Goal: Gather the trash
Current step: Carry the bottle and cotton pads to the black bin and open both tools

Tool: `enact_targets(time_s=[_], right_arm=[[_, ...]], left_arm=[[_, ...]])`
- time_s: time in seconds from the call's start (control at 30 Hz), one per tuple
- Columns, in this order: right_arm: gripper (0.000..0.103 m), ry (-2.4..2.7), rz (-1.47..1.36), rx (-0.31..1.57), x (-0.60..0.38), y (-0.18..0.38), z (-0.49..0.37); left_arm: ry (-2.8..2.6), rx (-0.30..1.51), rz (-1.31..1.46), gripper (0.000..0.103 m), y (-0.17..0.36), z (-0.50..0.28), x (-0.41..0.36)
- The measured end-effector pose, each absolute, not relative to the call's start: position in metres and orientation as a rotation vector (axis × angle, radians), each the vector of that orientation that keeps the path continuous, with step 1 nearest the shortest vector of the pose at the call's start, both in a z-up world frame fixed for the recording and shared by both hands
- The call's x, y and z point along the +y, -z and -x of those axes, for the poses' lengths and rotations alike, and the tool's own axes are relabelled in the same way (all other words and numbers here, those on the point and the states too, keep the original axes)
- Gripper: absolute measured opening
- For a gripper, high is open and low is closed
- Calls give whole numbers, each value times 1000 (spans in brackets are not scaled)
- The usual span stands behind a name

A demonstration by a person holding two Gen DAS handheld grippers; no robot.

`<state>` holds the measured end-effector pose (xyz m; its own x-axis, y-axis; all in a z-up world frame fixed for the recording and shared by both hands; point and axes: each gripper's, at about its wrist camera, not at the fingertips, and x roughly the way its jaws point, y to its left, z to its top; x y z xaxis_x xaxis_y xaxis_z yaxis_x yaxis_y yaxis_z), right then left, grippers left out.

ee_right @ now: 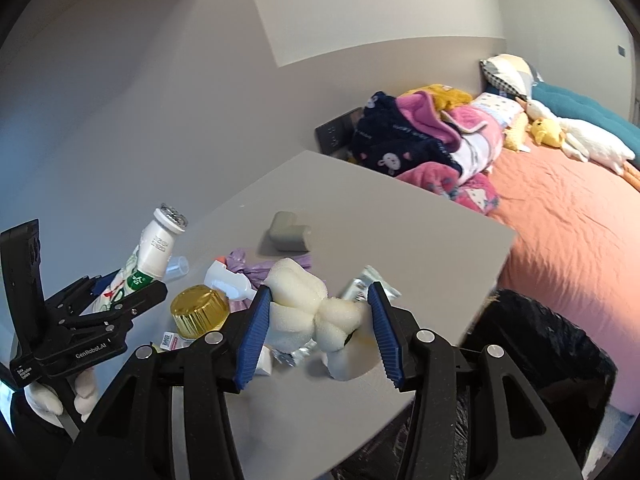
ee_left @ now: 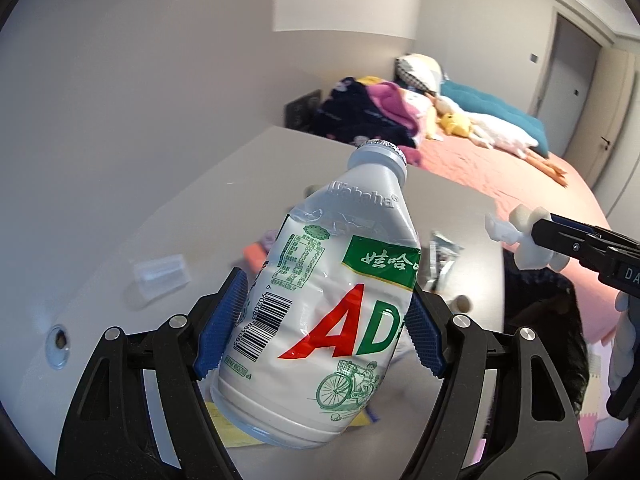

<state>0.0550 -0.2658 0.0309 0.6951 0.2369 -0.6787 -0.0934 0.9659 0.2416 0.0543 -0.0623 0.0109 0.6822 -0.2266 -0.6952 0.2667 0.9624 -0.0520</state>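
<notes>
The left tool [ee_left: 320, 312] pinches a crumpled white plastic drink bottle [ee_left: 332, 312] above the grey table [ee_left: 168, 208], while the right tool [ee_right: 318, 320] grips a white foam piece [ee_right: 308, 308] over the table edge.

Left gripper [ee_left: 324, 316]: squeezing a white AD milk bottle [ee_left: 332, 312] between blue pads, above the grey table [ee_left: 192, 208].
Right gripper [ee_left: 538, 236]: gripping white foam packing [ee_left: 524, 236].

Soft, even daylight, faint shadows; strong fisheye bending and dark vignetted corners; slight motion blur on nearby clutter.
</notes>
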Motion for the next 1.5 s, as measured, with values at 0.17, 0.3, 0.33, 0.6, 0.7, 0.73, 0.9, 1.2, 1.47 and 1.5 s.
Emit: enact_targets(time_s=[0.17, 0.3, 0.33, 0.6, 0.7, 0.73, 0.9, 1.2, 1.47, 1.5], right_arm=[[51, -151, -212, 768, -286, -34, -40], [52, -116, -230, 756, -304, -37, -28], [52, -107, -234, 752, -309, -38, -25], [52, -31, -265, 727, -348, -43, 0], [53, -3, -269, 720, -362, -44, 9], [53, 7, -271, 717, -366, -45, 13], [53, 59, -290, 705, -392, -47, 28], [57, 145, -340, 672, -435, -50, 54], [88, 282, -334, 587, -463, -62, 79], [88, 284, -337, 585, -466, -62, 80]], left_arm=[[342, 764, -70, 73, -13, -49, -92], [390, 759, -80, 73, -15, -47, -113], [402, 758, -82, 73, -15, -47, -117], [513, 749, -107, 73, -20, -42, -165], [554, 747, -119, 73, -20, -41, -184], [566, 746, -122, 73, -20, -40, -190], [639, 744, -147, 73, -18, -34, -226], [776, 760, -178, 76, -13, -24, -280], [826, 781, -185, 97, -11, -19, -314], [825, 784, -186, 97, -11, -19, -316]])
